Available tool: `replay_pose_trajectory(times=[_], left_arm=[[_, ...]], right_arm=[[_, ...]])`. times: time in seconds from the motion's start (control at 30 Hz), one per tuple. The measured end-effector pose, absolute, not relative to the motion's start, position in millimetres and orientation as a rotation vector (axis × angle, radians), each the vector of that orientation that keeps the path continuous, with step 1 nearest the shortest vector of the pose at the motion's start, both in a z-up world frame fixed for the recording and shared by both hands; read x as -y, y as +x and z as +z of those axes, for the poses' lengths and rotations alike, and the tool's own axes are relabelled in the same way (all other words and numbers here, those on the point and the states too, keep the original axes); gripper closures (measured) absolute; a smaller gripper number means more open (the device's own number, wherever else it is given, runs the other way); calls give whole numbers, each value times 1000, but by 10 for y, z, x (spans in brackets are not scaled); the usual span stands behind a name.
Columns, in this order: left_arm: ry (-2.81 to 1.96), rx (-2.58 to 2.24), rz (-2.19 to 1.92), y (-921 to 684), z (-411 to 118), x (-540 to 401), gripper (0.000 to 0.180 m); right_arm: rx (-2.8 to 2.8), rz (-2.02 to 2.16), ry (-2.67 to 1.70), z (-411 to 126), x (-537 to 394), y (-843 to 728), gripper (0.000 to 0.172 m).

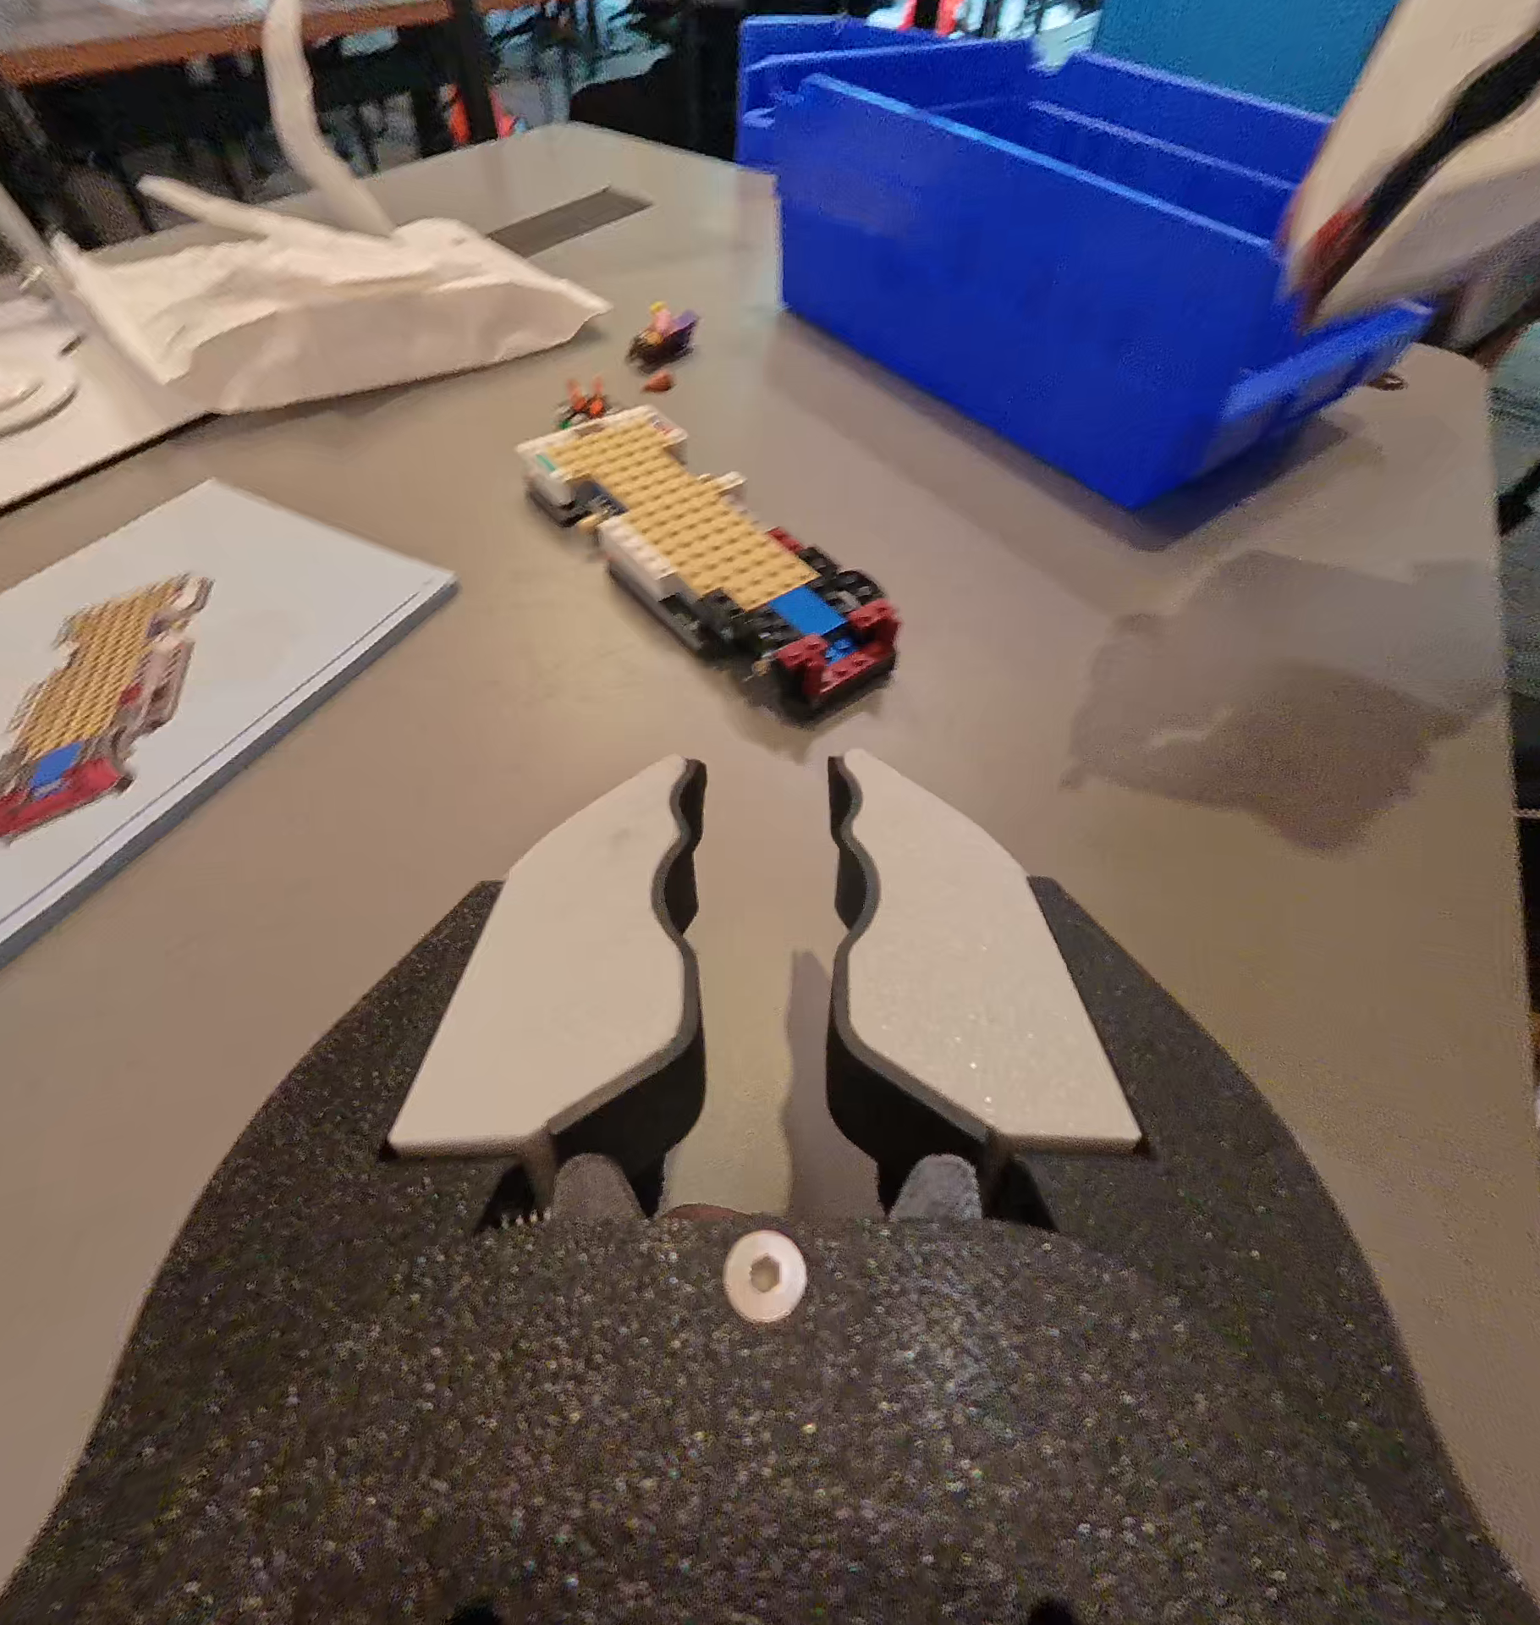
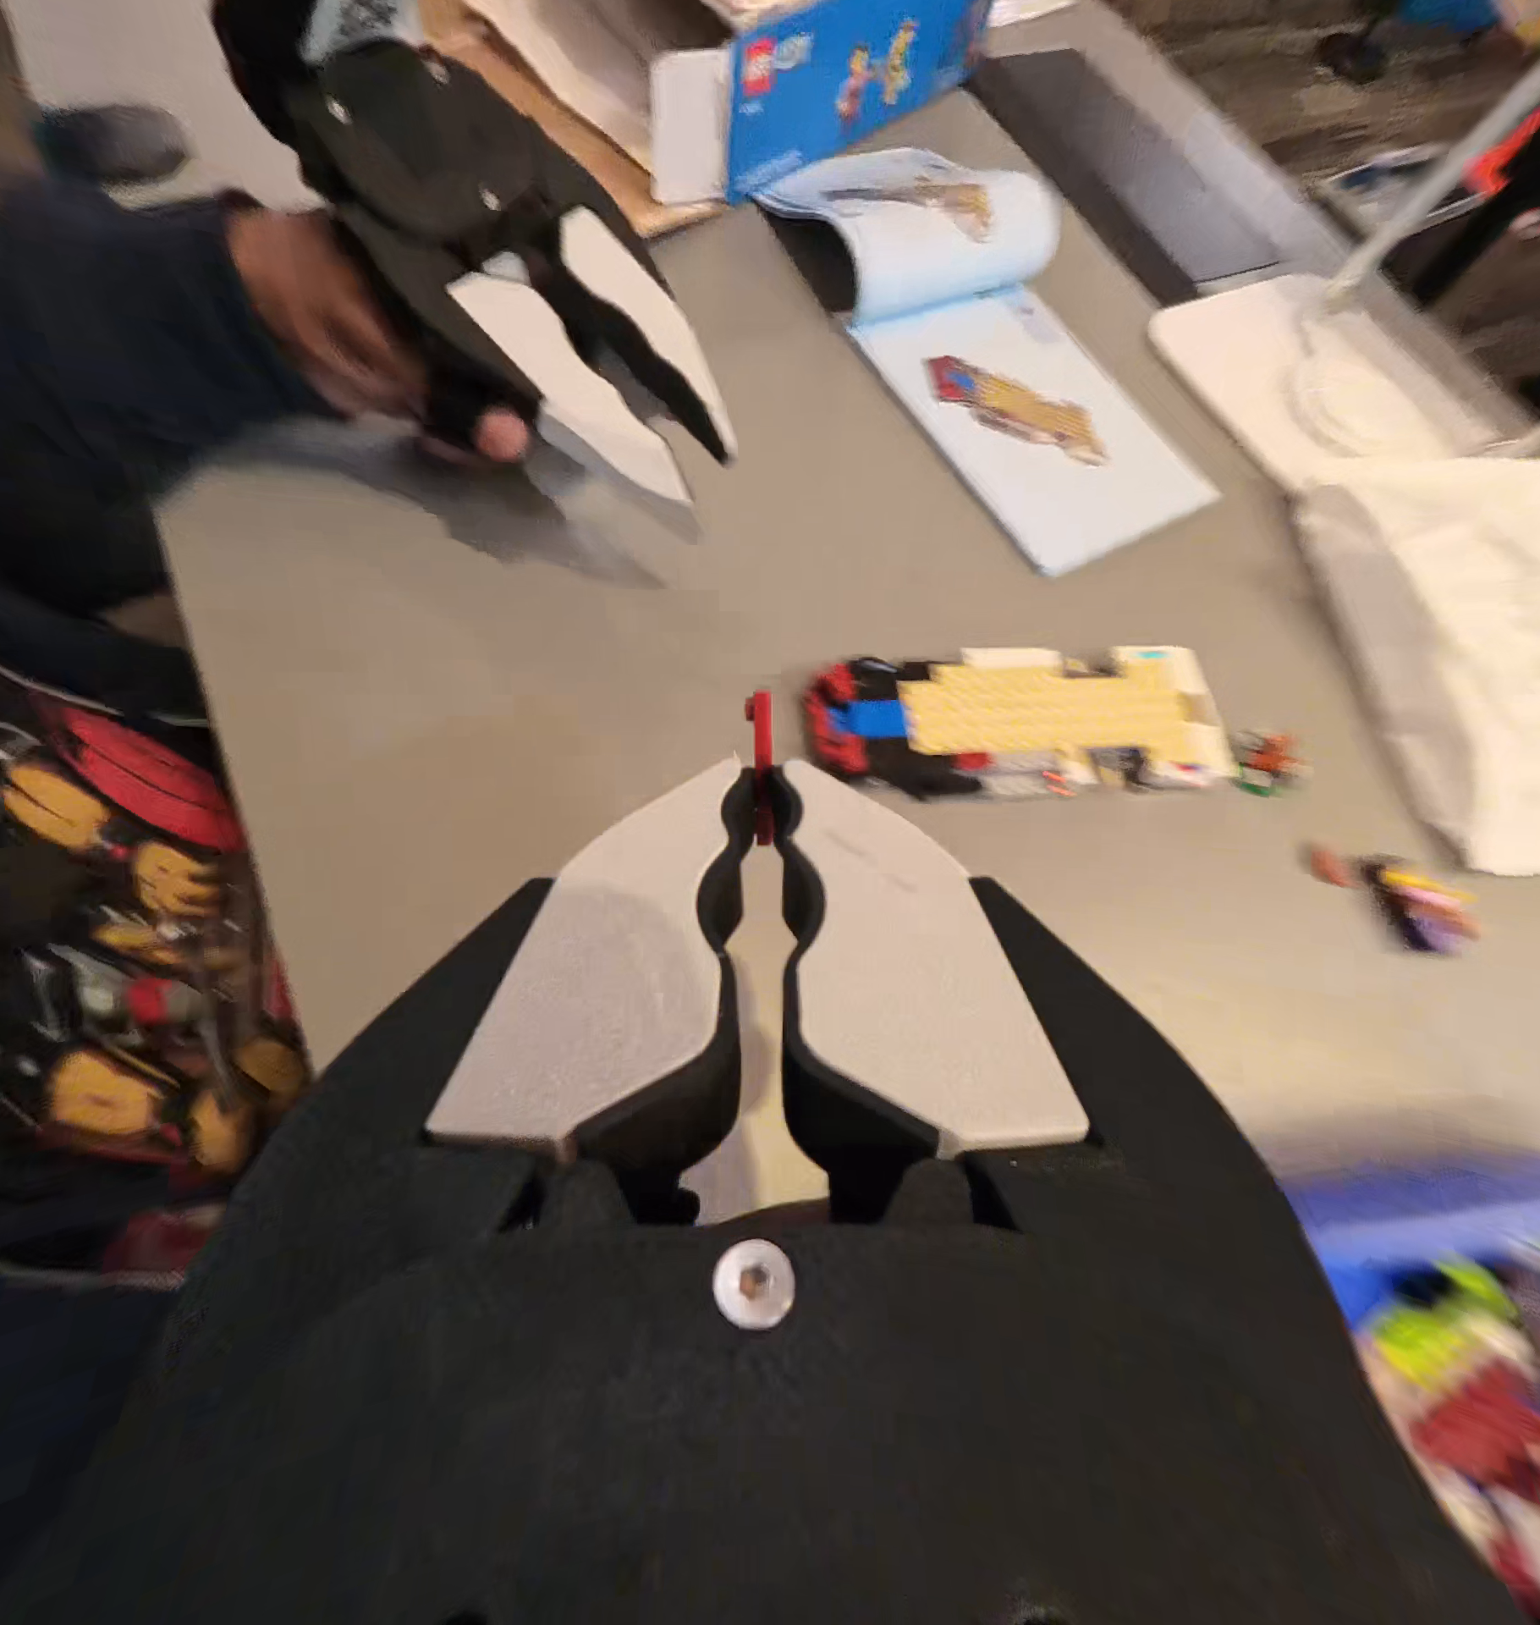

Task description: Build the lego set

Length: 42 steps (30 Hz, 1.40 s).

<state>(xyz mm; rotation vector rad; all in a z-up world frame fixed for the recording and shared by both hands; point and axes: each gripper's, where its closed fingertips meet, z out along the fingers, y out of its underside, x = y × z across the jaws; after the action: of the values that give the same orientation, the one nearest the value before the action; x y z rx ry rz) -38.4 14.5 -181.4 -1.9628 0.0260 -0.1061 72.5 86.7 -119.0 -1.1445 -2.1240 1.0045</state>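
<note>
My right gripper [image 2: 761,774] is shut on a thin red brick piece [image 2: 760,747] that stands on edge between its pads, held above the grey table [image 2: 485,703]. A long brick model [image 2: 1013,721] with a tan top, blue patch and dark red end lies just to its right. My left gripper [image 1: 766,774] is open and empty, low over the table, pointing at the same model [image 1: 705,545] a short way ahead. The left gripper also shows in the right wrist view [image 2: 696,457], held by a hand. The right gripper shows blurred at the top right of the left wrist view [image 1: 1435,176].
A blue bin [image 1: 1057,281] stands at the back right. An open instruction booklet [image 1: 133,686] lies left; a white paper bag [image 1: 309,299] behind it. Small loose brick pieces [image 1: 661,338] lie beyond the model. A blue toy box [image 2: 846,79] lies at the far side. Some 15 centimeters of space lies between my two pairs of fingers. Left tips and right tips are each some 15 centimeters from the long brick model [image 2: 1013,721]. The left camera catches it too, in the left wrist view [image 1: 726,521].
</note>
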Motion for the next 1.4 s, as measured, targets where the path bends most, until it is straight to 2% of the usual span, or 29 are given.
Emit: replay_pose_trajectory(times=[0.2,0.4,0.57,0.6,0.77,1.0,1.23,1.4], left_arm=[[-1933,-299,-161,60,-1793,-143,153],[-1994,-503,-160,287,-1942,-163,153],[-2009,-536,-198,331,-1971,-199,168],[-2013,-529,-205,323,-1975,-211,173],[-2070,-423,-335,287,-2010,-280,175],[-2123,-31,-607,79,-2049,-501,175],[-2171,182,-696,-76,-2155,-709,175],[-2168,232,-719,-57,-2147,-778,175]], right_arm=[[2412,1111,-1250,-1882,-333,470,169],[2567,1213,-1245,-1964,-176,385,169],[2601,1232,-1251,-2015,-192,363,169],[2606,1235,-1250,-2023,-196,366,169],[2554,1203,-1247,-2055,-291,323,167],[2198,1009,-1083,-1946,-658,185,150],[2034,742,-955,-2093,-876,109,149],[1980,711,-915,-2074,-899,36,149]])
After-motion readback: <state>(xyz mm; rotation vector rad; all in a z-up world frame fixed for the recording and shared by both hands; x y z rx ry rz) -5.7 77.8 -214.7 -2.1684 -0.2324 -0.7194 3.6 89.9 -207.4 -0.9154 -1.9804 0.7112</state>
